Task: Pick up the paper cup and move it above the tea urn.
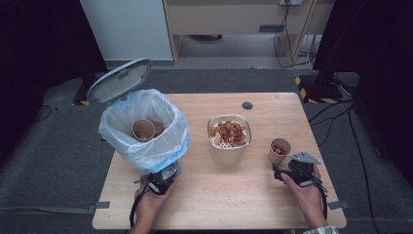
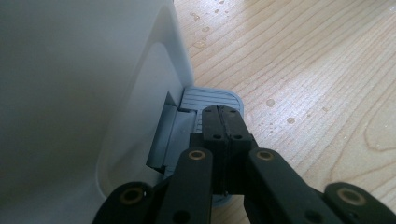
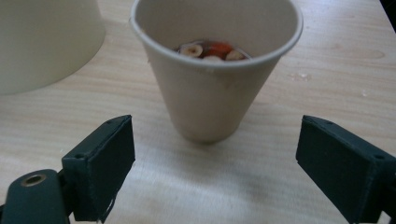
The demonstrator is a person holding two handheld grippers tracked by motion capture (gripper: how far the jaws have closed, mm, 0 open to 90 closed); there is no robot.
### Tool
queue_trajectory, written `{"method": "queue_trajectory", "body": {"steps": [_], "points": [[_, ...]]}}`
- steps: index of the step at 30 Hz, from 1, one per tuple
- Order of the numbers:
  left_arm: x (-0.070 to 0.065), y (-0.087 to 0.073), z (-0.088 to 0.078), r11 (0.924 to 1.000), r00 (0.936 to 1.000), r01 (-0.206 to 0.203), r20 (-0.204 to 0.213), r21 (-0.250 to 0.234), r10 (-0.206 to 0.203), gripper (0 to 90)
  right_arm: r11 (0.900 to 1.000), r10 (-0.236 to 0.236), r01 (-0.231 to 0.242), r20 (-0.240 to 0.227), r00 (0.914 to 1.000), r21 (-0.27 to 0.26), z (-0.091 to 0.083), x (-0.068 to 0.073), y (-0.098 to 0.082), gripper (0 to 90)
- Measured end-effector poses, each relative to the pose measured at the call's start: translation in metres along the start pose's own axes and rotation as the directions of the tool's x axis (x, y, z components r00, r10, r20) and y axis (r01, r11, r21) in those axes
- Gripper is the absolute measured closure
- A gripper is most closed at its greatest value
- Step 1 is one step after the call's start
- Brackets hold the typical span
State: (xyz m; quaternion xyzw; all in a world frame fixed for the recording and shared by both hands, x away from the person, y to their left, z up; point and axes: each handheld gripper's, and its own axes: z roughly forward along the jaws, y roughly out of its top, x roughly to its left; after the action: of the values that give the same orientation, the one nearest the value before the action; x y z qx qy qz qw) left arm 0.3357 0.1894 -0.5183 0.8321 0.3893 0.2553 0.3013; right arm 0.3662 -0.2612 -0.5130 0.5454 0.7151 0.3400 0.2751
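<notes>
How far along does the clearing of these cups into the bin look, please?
Done: one paper cup already lies in the lined bin, whose lid stands open. In hand: the shut left gripper rests on the pedal, while the open right gripper faces a second cup, not yet gripped. Left: that cup, with food inside.

Beige paper cup (image 3: 212,88), pale wood-grain table (image 1: 229,195), white bin (image 2: 84,93) (grey ribbed pedal (image 2: 210,99))

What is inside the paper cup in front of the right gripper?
The paper cup holds a shallow layer of nuts and red pieces. Its front wall hides the rest of the bottom.
</notes>
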Motion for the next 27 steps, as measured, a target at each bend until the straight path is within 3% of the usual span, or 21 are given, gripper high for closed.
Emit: {"method": "queue_trajectory", "body": {"steps": [8, 13, 24, 27], "points": [[0.000, 0.000, 0.000, 1.0000, 1.0000, -0.007, -0.004, 0.003, 0.007, 89.0, 1.000, -0.010, 0.009, -0.028, 0.9996, -0.019, 0.017, -0.001, 0.009, 9.4], [-0.001, 0.000, 0.000, 1.0000, 1.0000, -0.007, -0.004, 0.003, 0.007, 89.1, 0.998, -0.004, 0.002, -0.042, 0.9991, -0.059, 0.024, -0.003, 0.016, 9.4], [-0.001, 0.000, 0.000, 1.0000, 0.9999, -0.008, -0.006, 0.004, 0.008, 89.1, 0.998, -0.004, 0.002, -0.040, 0.9992, -0.070, 0.035, -0.004, 0.019, 21.7], [-0.001, 0.000, 0.000, 1.0000, 0.9999, -0.008, -0.006, 0.003, 0.008, 89.1, 0.997, -0.027, 0.023, -0.045, 0.9986, -0.077, 0.036, -0.003, 0.019, 26.1]]}}
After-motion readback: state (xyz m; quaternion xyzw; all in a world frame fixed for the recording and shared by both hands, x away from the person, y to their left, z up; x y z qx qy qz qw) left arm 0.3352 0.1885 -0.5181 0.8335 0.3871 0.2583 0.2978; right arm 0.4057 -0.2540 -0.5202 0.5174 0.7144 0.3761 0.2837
